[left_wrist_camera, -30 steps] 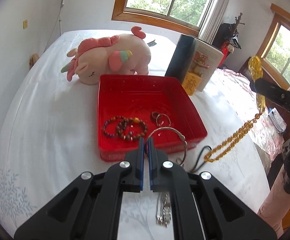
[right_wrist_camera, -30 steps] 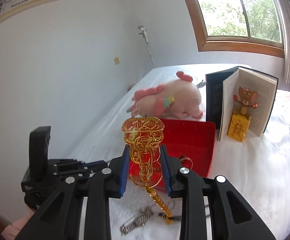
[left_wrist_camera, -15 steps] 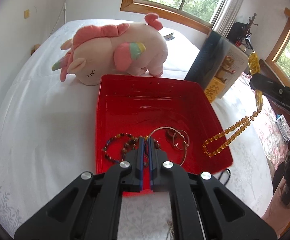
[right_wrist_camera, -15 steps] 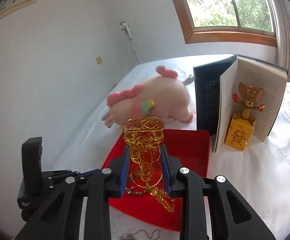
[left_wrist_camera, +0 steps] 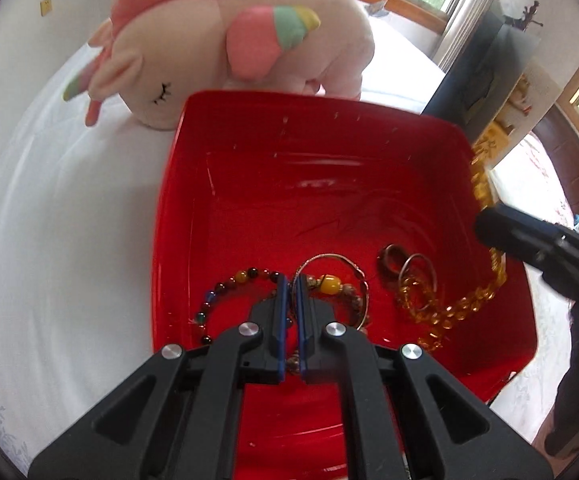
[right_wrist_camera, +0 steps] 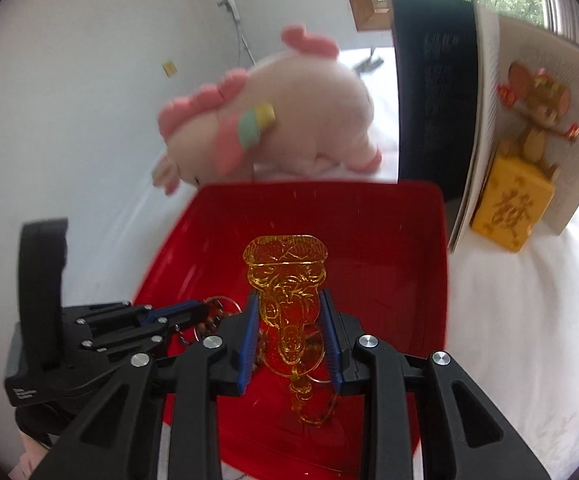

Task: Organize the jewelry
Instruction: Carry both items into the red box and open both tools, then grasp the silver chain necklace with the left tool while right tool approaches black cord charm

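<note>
Right gripper point(right_wrist_camera: 290, 334): jaws clamped on the amber pendant point(right_wrist_camera: 286, 304), its bead chain point(left_wrist_camera: 455, 310) draping into the red tray point(left_wrist_camera: 249, 128) (on the bed). Left gripper point(left_wrist_camera: 290, 308): jaws closed on the silver bangle point(left_wrist_camera: 331, 258), low over the tray for release.

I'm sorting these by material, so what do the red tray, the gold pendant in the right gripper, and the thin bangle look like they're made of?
Red tray: likely hard plastic, glossy, with window glare and fine scratches.
Gold pendant: see-through amber with raised gold lines, probably acrylic or resin; its bead chain looks alike.
Thin bangle: silvery wire, seemingly metal.
</note>
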{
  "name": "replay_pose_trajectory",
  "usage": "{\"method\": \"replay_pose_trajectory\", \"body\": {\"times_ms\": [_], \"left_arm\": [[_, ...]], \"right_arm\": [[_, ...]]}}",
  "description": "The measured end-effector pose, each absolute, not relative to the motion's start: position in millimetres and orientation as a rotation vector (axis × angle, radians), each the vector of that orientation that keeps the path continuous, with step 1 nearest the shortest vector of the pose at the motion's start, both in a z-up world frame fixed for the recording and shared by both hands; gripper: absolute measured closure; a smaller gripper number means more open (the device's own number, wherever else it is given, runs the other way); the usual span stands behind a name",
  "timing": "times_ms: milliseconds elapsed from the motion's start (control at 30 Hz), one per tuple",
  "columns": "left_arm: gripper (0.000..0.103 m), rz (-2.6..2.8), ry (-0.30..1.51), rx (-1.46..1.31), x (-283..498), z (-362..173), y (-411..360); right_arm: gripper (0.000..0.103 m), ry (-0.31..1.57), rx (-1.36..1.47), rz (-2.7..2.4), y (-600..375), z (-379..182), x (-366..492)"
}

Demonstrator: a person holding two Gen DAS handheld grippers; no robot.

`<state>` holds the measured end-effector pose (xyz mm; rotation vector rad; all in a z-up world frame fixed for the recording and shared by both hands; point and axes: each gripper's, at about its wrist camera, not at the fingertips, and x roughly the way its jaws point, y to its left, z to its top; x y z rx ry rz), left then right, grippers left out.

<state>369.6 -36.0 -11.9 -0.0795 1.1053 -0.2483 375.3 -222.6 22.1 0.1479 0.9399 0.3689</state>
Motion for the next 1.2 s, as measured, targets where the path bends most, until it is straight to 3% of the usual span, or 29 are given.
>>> {"method": "replay_pose_trajectory", "body": {"times_ms": [333, 567, 867, 1200], "left_arm": [[0.097, -0.25, 1.111, -0.077, 368.9, -14.9, -31.8], [0.084, -0.247, 1.046, -0.081, 344.3, 13.6, -26.7], [0.084, -0.25, 0.99, -0.033, 279.8, 44.2, -27.1], [0.084, -0.302, 1.047, 0.022, 226.1, 23.1, -35.9]], "right_arm": [[0.069, 0.999, 0.123, 0.353, -219.4, -1.5, 374.2], [0.069, 0.949, 0.153, 0.366, -233.0, 19.1, 347.0], [0.069, 0.933, 0.152, 0.345, -254.0, 34.2, 293.7], [0.069, 0.953, 0.185, 0.342, -277.0, 22.4, 235.0]]}}
